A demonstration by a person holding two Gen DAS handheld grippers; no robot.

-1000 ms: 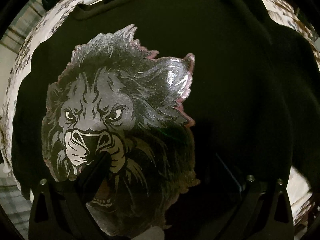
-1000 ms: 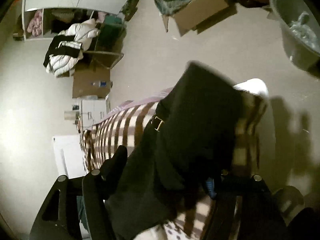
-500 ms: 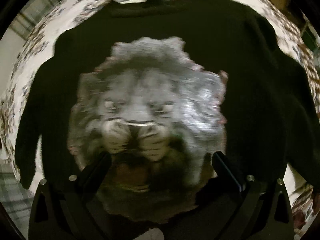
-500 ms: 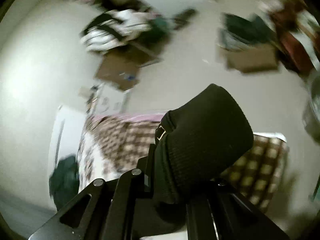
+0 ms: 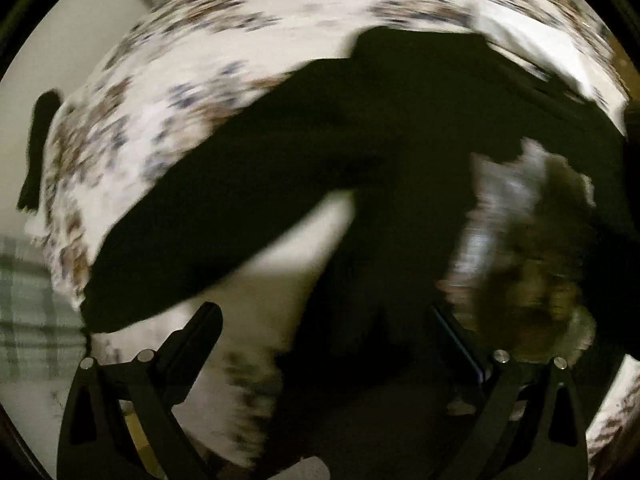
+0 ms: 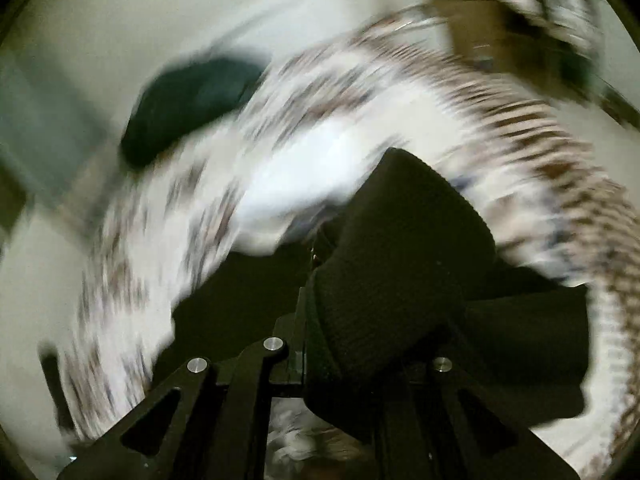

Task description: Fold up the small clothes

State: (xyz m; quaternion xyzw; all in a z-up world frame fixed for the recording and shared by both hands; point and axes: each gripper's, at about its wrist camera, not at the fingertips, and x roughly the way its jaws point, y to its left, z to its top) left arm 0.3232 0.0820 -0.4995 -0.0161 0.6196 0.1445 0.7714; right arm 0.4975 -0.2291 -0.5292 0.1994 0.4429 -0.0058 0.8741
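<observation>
Left wrist view is showing a black sweatshirt (image 5: 400,152) lying spread on a floral bedspread (image 5: 224,40), everything smeared by motion blur. One long sleeve (image 5: 208,216) is stretching out to the lower left across the bedspread, its end lying near the bed's edge. At the right of the frame the sweatshirt's printed lion graphic (image 5: 532,264) is appearing as a grey and tan blur. The left gripper (image 5: 326,328) is hovering over the garment with its two fingers spread wide apart and nothing between them; the left finger is sitting over pale bedding, and the right finger is sitting against the dark cloth beside the graphic. A plaid cloth (image 5: 28,296) is showing at the far left edge.

Right wrist view is also blurring heavily. The right gripper (image 6: 360,320) is pinching a ribbed black cuff (image 6: 404,256) of the sweatshirt, its fingers closed tight on the knit, with the cuff bulging up and forward past the fingertips. More of the black fabric is trailing off to the right and below. Behind it the floral bedspread is sweeping across the frame, with a dark teal garment (image 6: 188,108) lying on it at the upper left and a brown cardboard box (image 6: 476,28) showing at the upper right.
</observation>
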